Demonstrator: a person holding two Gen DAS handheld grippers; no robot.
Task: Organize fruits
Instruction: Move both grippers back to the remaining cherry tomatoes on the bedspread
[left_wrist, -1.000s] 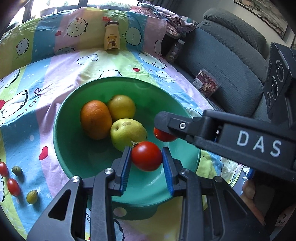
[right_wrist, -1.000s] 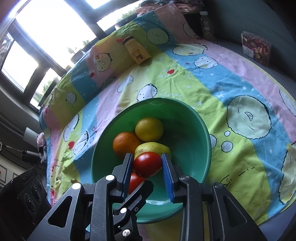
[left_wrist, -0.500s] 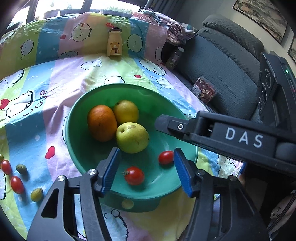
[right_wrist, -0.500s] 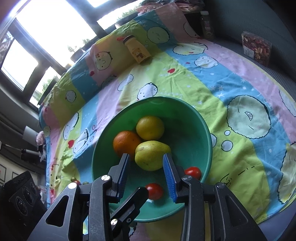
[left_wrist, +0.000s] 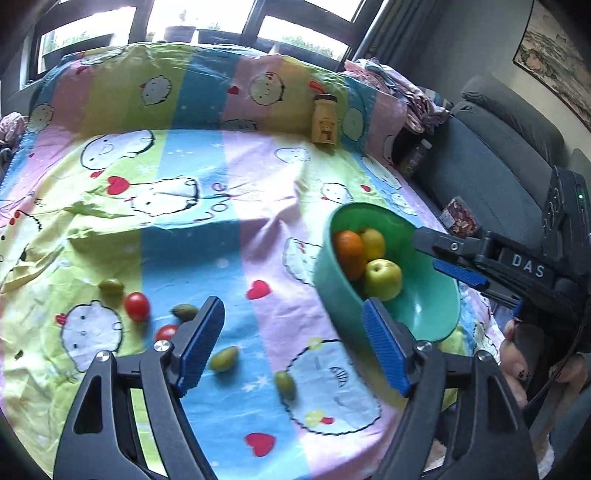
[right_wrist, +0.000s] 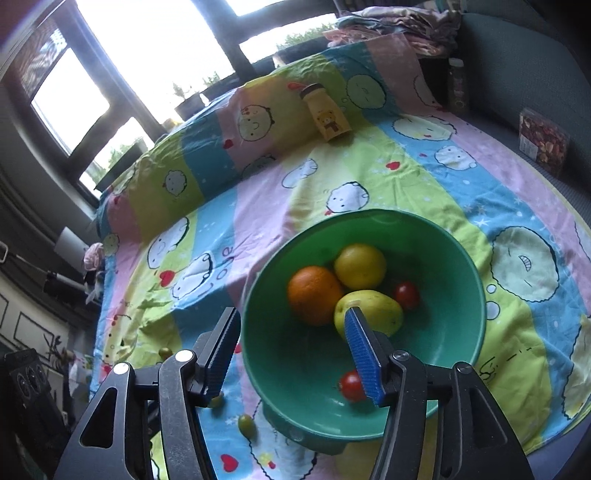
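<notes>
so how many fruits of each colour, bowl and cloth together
red tomatoes: 4, two in the green bowl at and, two on the cloth at and
green olives: 4
orange: 1
yellow lemon: 1
yellow-green pear: 1
total: 11

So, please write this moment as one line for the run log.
left tongs: open, empty | right tongs: open, empty | green bowl: orange, lemon, pear, two tomatoes | cloth: tomatoes, olives loose
</notes>
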